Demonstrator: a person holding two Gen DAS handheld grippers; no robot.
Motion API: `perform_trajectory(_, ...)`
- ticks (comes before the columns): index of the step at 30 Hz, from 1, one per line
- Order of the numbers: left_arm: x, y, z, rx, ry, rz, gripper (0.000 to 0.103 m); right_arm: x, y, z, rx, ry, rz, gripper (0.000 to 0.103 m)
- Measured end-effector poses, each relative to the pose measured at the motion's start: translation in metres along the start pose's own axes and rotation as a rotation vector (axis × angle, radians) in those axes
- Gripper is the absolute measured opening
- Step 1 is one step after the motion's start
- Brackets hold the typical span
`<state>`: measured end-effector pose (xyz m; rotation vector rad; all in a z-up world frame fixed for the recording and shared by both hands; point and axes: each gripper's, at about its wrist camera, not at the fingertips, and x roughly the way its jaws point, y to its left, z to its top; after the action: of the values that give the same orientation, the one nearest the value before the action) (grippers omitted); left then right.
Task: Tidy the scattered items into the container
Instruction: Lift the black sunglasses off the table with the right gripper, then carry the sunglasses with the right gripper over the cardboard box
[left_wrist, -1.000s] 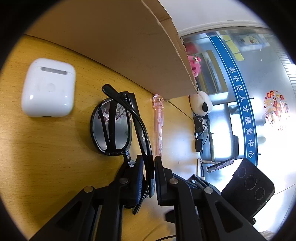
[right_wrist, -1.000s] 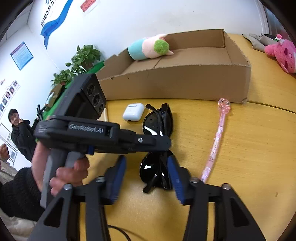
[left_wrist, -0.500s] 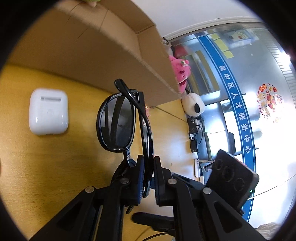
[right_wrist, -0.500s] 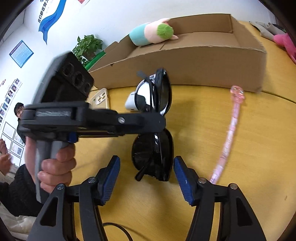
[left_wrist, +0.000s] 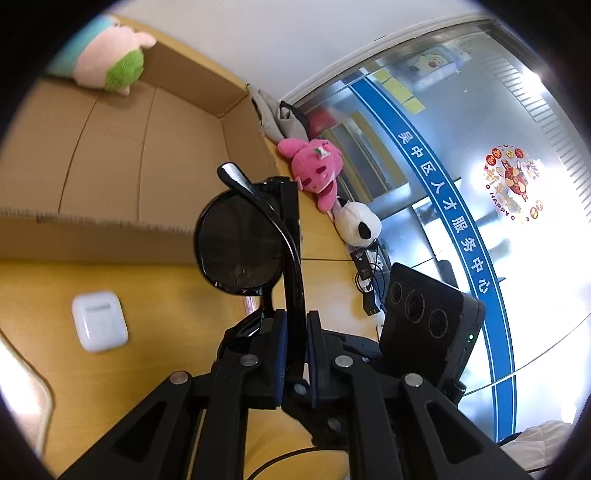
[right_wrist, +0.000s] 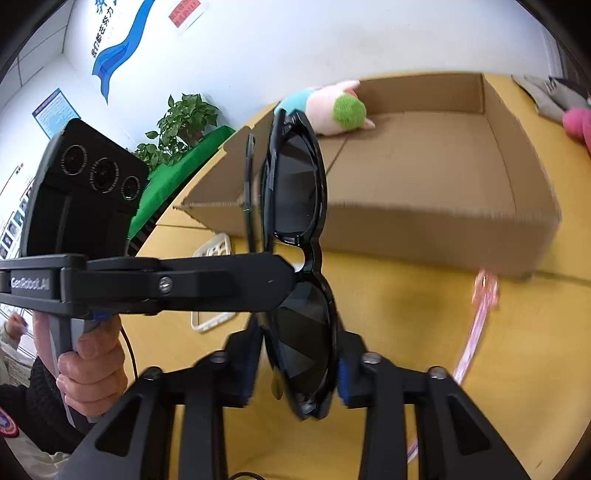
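On my left I see the white earbud case (left_wrist: 99, 320) lying on the yellow desk (left_wrist: 155, 295), just in front of the cardboard box (left_wrist: 110, 155), which holds a plush toy (left_wrist: 107, 64) at its far wall. My left gripper (left_wrist: 294, 354) has its fingers clamped on the folded temple of the black sunglasses (left_wrist: 240, 243), holding them up off the desk in front of the box's near wall. In the right wrist view that gripper's arm reads "GenRobot.AI" in raised letters. My right gripper (right_wrist: 295, 373) is closing its fingers around the lower lens of the sunglasses (right_wrist: 299, 192); the blue pads sit at the frame's edges, though I cannot tell how firmly they press. Further right, a pink wand (right_wrist: 476, 321) lies on the desk by the box's corner. Beyond the desk, a blue band on the glass wall carries white writing, "吴中区人才服务中心", and a round sticker reads "HAPPY".
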<state>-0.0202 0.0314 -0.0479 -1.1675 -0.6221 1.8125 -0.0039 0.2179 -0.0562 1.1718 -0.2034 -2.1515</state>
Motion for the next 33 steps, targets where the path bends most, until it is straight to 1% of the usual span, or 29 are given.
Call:
perform_trajectory(2,-0.006,-0.008,0.012,0.032,-0.010,0.014,0.008,-0.001,0.003,0.010,-0.014,-0.006,0.006,0.027)
perform_trajectory(8,-0.026,-0.022,0.046,0.109,-0.040,0.045,0.008,-0.006,0.016,0.051,-0.090,-0.048,-0.013,0.027)
perform_trajectory(13,-0.037,-0.033,0.086,0.152,-0.074,0.061,0.009,-0.010,0.020,0.093,-0.136,-0.069,-0.033,0.026)
perform_trajectory(16,-0.040,-0.040,0.112,0.188,-0.084,0.077,0.009,-0.010,0.018,0.121,-0.146,-0.081,-0.042,0.026)
perform_trajectory(22,-0.040,-0.050,0.161,0.222,-0.086,0.094,0.008,-0.005,0.004,0.175,-0.141,-0.095,-0.054,0.026)
perform_trajectory(24,-0.038,-0.047,0.179,0.234,-0.088,0.096,0.008,0.000,-0.002,0.193,-0.140,-0.093,-0.068,0.026)
perform_trajectory(27,-0.032,-0.036,0.205,0.225,-0.077,0.099,0.008,0.013,-0.015,0.218,-0.130,-0.075,-0.079,0.026)
perform_trajectory(30,-0.022,-0.023,0.225,0.230,-0.058,0.122,0.008,0.031,-0.030,0.235,-0.110,-0.051,-0.078,0.026)
perform_trajectory(33,-0.007,-0.004,0.240,0.210,-0.032,0.156,0.008,0.051,-0.046,0.245,-0.084,-0.023,-0.077,0.026)
